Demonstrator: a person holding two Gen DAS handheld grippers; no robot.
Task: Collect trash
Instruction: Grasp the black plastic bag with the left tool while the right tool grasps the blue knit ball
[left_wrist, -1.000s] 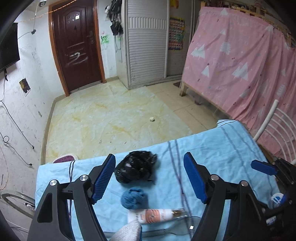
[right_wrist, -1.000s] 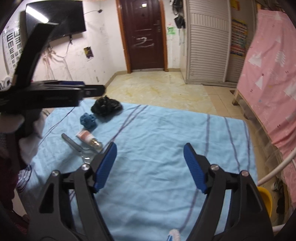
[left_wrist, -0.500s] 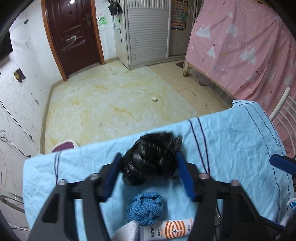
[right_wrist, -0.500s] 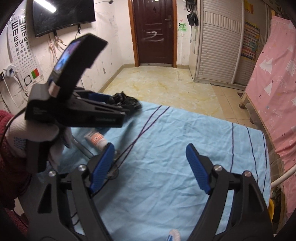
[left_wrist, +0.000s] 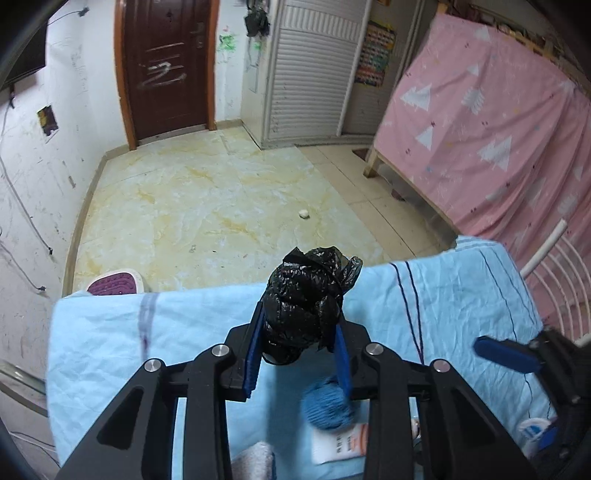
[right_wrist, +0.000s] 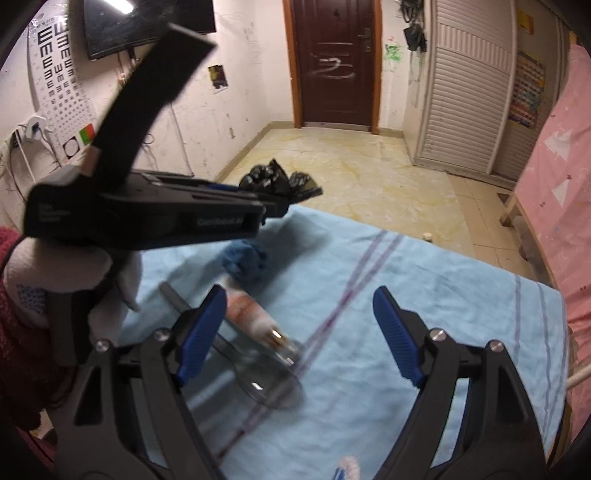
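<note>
Rows of "E" letters on the wall eye chart (right_wrist: 61, 70).

The left gripper (left_wrist: 300, 345) is angled downward, its jaws just closed in and clamped on a crumpled black bag (left_wrist: 304, 302) (held by a white-gloved hand (right_wrist: 55, 273)). The right gripper (right_wrist: 299, 330) is also tilted down, jaws spread wide, nothing gripped.

Bag (left_wrist: 303, 299) sat near the far edge of the cloth-covered table (left_wrist: 110, 332), clamped between the left gripper's (left_wrist: 297, 354) pads. Yarn ball (left_wrist: 327, 408) lay just nearer than the bag; tube (right_wrist: 255, 314) nearer again, touching the ball. Spoon (right_wrist: 258, 380) lay beside the tube. Right gripper (right_wrist: 299, 332) hung over the tube and spoon.
</note>
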